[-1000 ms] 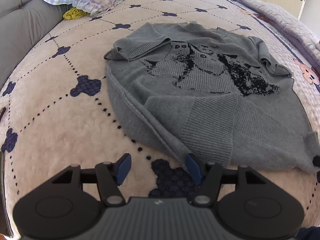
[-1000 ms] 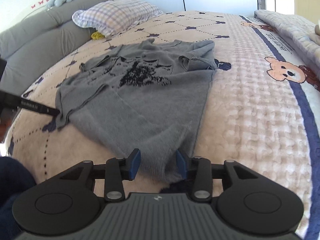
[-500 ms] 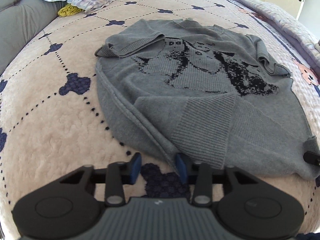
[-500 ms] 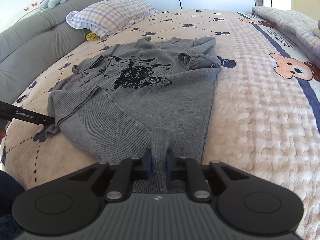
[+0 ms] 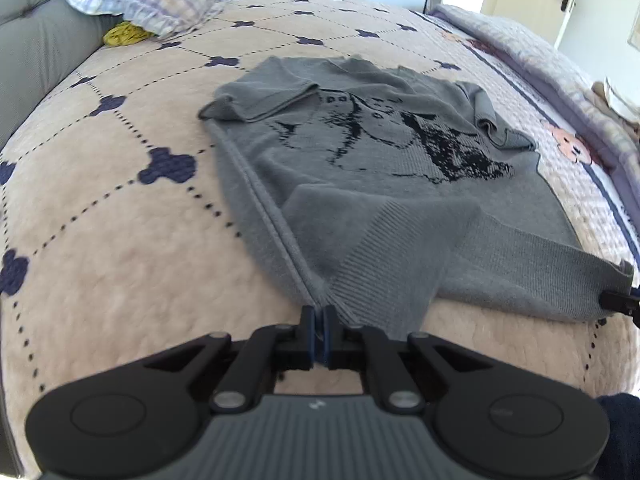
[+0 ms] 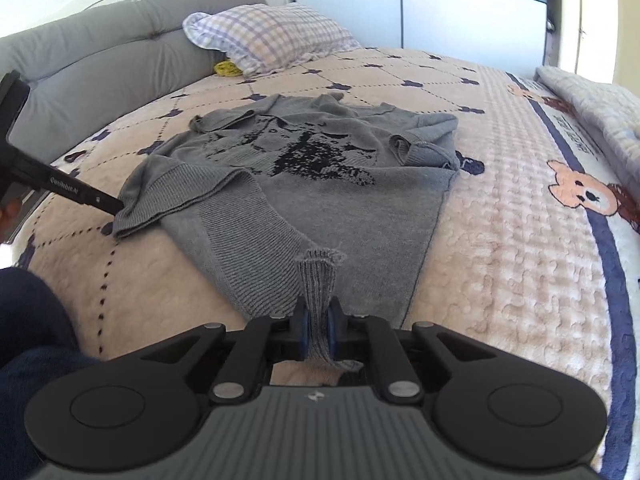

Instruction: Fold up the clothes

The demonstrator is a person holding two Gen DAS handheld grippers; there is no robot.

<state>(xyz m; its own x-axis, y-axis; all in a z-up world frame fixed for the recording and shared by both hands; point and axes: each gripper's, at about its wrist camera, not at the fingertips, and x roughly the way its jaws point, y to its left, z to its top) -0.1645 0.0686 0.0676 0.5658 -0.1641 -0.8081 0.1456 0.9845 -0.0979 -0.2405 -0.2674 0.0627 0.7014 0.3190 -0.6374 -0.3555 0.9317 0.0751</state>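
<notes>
A grey knitted sweater (image 5: pixel 380 168) with a black animal picture lies spread on the bed, its ribbed hem nearest me. My left gripper (image 5: pixel 319 314) is shut on the hem's left corner, where the side seam ends. In the right wrist view, that same gripper's black fingers (image 6: pixel 86 198) hold the corner a little off the quilt. My right gripper (image 6: pixel 316 320) has its jaws closing, and a fold of the ribbed hem of the sweater (image 6: pixel 320 184) stands pinched between the pads. Its tip (image 5: pixel 618 302) shows at the right edge of the left wrist view.
The sweater lies on a beige quilt (image 5: pixel 120 220) with dark blue clover marks. A checked pillow (image 6: pixel 272 36) and something yellow (image 5: pixel 124 34) lie by the grey headboard (image 6: pixel 100 60). A folded blanket (image 5: pixel 520 40) runs along the right. A person's dark blue leg (image 6: pixel 28 340) is at lower left.
Both grippers went from open to shut on the sweater's hem. The left one slid right onto the corner seam. Both hem corners are now drawn up off the quilt.
</notes>
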